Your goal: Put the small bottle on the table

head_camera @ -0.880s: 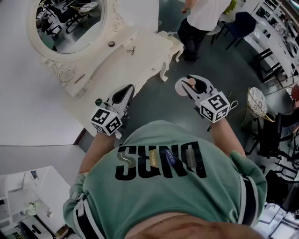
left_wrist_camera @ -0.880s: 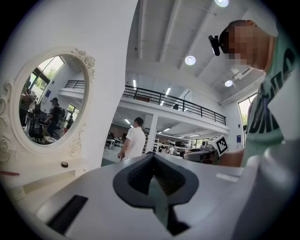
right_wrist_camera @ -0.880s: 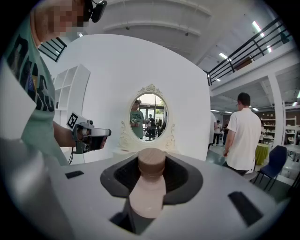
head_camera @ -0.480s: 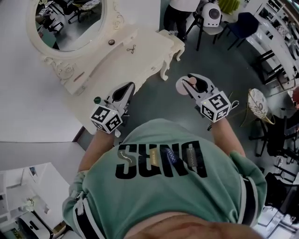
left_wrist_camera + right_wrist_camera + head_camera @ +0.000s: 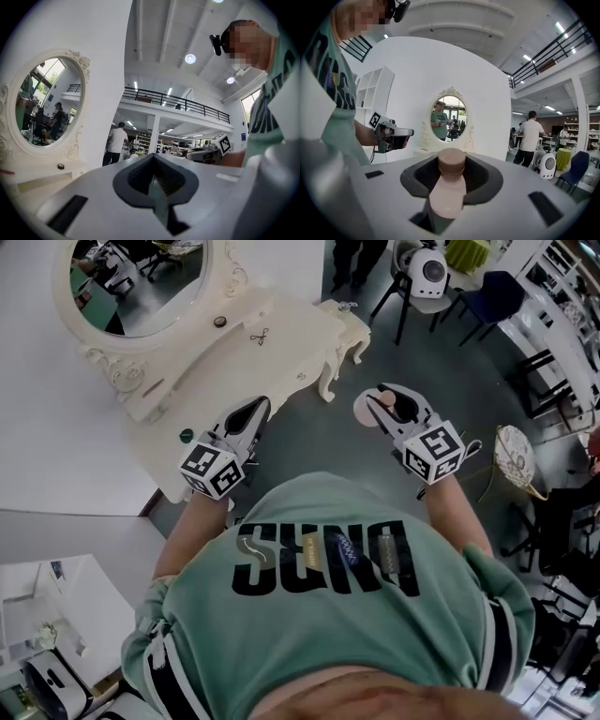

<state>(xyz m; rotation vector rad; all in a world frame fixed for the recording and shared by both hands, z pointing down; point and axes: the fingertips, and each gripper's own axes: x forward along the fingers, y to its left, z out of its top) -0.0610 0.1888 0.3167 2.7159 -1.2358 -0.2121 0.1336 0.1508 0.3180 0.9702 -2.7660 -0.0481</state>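
Jaws of the right gripper (image 5: 451,177) are squeezed on the small bottle (image 5: 447,199). It is pink with a brown cap (image 5: 451,164). The bottle lies long-ways along the jaws. Its fat end sits deep inside the gripper, and its cap end sticks out the front, away from the person. The cap points at the oval mirror (image 5: 449,119) on the white dressing table (image 5: 281,352).

From the head view, the right gripper (image 5: 394,409) holds the bottle (image 5: 382,401) up in the air over the dark floor (image 5: 319,442). It is near the table but not over it.

The left gripper (image 5: 157,180) has its jaws pressed together with nothing between them. It (image 5: 246,420) is just beside the table's near edge.
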